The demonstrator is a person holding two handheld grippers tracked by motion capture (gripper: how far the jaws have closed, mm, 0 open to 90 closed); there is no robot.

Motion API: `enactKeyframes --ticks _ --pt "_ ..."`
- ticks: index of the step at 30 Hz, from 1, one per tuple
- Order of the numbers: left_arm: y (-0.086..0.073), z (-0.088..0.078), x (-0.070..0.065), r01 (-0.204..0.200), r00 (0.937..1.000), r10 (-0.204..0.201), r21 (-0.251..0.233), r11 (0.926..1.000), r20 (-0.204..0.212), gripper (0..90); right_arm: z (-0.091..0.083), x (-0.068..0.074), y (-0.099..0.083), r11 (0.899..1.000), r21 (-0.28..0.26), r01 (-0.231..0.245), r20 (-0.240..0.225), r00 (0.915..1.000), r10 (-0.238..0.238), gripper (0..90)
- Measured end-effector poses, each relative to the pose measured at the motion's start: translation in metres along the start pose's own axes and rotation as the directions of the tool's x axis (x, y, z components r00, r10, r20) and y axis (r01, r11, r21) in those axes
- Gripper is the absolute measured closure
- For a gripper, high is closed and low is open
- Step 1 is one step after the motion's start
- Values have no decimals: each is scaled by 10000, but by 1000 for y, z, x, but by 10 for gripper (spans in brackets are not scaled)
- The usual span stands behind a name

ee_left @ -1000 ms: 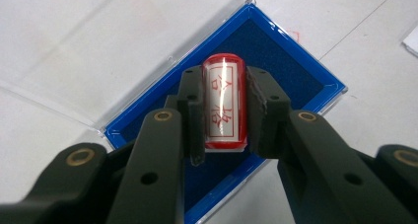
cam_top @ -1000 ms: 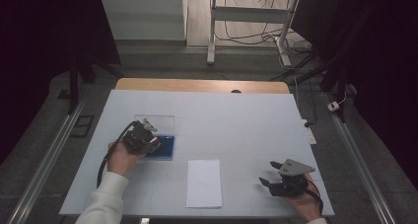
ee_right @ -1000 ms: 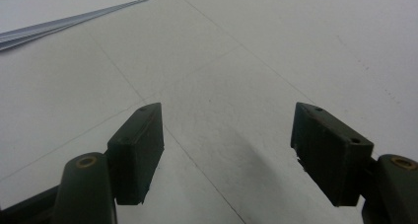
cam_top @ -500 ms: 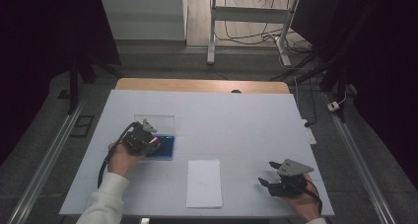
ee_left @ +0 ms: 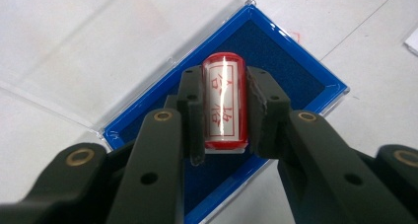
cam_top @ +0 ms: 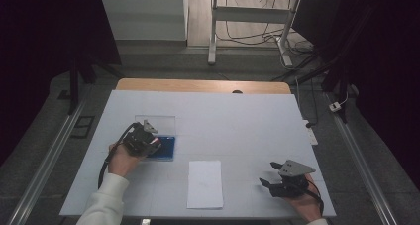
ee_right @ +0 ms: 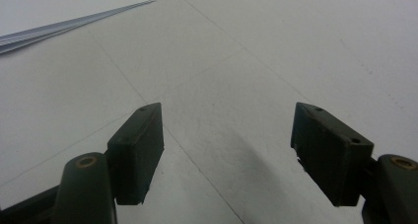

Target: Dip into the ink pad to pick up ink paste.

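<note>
in my left tongs i see a glossy red plastic stamp over a matt blue felt ink pad edged in clear plastic. my counter looks matt white, the paper stack smooth.

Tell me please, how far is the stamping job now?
Done: the ink pad lies open, its clear lid folded back. In hand: the left gripper is shut on the red stamp, over the pad. Left: the paper looks unstamped; the right gripper rests open beside it.
</note>
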State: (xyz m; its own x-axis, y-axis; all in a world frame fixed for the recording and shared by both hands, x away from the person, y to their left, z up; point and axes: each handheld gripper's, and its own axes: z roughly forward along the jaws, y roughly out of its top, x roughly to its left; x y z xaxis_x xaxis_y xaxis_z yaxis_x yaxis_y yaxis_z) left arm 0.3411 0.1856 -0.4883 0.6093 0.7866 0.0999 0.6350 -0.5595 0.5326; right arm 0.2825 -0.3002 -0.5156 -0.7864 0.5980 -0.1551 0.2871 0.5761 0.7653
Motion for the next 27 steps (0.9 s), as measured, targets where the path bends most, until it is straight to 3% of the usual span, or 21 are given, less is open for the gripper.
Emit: enactKeyframes --ticks 3,8,12,23,27 --pt "2 -3 -2 -108 9999 108 -12 9999 -109 710 -1 -1 0 10000 19 -26 41 10000 26 279" --pt "-3 -7 6 231 9996 -223 -506 9984 161 708 -2 -1 0 10000 4 -10 61 10000 10 279" --pt "-6 -23 14 820 9957 -751 -1389 9869 542 708 -3 -2 -1 9999 -84 -77 106 9999 78 279" --pt "-2 -61 14 729 9969 -643 -2300 9705 448 707 -4 -4 -2 9999 -84 -87 153 9998 88 280" --pt "-3 -77 14 785 9968 -714 -2671 9605 361 706 -4 -4 -2 10000 -3 -69 192 9998 69 280"
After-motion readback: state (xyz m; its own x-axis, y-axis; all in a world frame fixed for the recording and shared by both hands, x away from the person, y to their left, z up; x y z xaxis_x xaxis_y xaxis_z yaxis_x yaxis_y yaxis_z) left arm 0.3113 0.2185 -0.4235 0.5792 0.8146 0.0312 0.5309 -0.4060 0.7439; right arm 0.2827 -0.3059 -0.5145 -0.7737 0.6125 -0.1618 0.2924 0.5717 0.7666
